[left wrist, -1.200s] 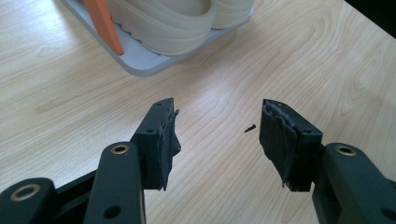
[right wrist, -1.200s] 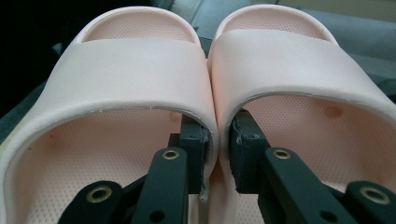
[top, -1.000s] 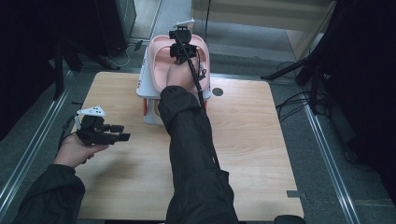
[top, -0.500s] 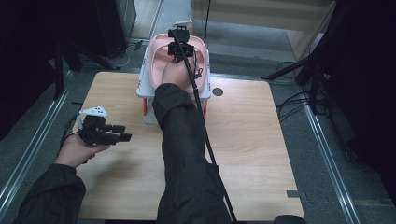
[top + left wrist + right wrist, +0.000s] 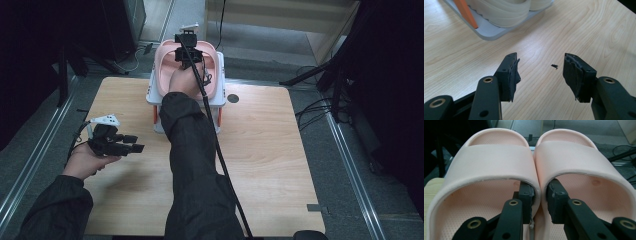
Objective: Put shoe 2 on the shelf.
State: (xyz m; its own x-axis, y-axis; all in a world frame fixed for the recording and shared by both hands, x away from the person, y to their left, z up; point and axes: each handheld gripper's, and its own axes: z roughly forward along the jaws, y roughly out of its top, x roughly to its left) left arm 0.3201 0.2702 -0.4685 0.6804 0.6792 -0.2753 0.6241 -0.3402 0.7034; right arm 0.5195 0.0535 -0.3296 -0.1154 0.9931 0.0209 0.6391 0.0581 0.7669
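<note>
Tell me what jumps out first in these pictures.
The pair of pink slippers on a white rack at the table's far edge stands out, with the right gripper pinching their two inner walls together. The left gripper hangs open over bare wooden table at left.

This looked like a lab or recording studio: a bare wooden worktop (image 5: 260, 150) stood on grey carpet between metal floor rails (image 5: 350, 165), ringed by black curtains (image 5: 395, 75), stand legs (image 5: 320, 75) and loose cables (image 5: 312, 107).
</note>
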